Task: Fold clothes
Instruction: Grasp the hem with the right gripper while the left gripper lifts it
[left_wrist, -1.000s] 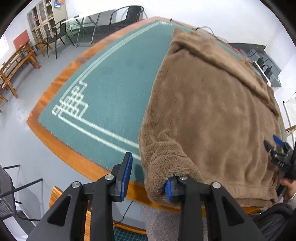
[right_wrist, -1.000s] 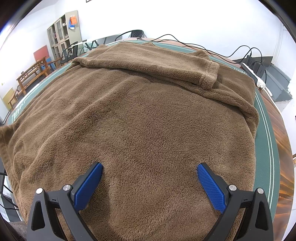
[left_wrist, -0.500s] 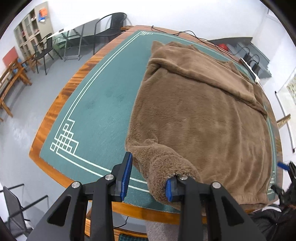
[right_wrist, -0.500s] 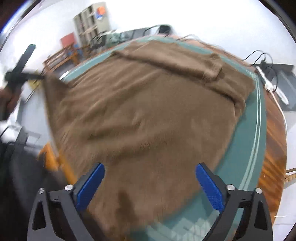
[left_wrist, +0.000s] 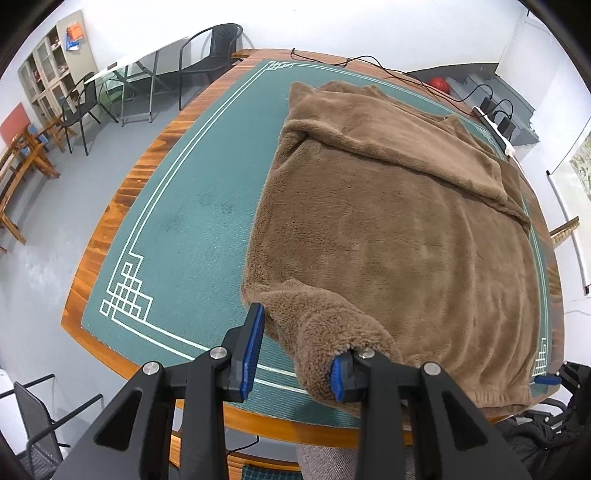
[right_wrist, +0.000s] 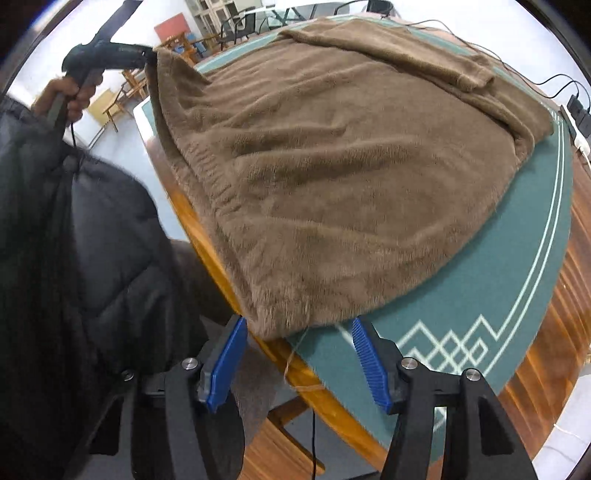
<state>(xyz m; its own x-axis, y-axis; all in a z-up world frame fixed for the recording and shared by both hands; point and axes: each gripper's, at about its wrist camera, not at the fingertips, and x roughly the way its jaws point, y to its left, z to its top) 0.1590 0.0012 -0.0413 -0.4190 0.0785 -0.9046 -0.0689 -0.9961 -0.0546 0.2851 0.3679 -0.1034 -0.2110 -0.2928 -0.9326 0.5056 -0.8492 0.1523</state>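
Green tabletop carries a brown fleece garment. Left gripper fingers stand apart, fleece hiding the right one's tip. Right gripper fingers gape, empty.

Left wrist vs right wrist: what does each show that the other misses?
Left wrist only: brown garment corner draped over one finger of the open left hand-held gripper; red object at the back. Right wrist only: the hand holding that gripper, black jacket, open right hand-held gripper straddling the hem corner. Both: garment on green table mat, power strip.
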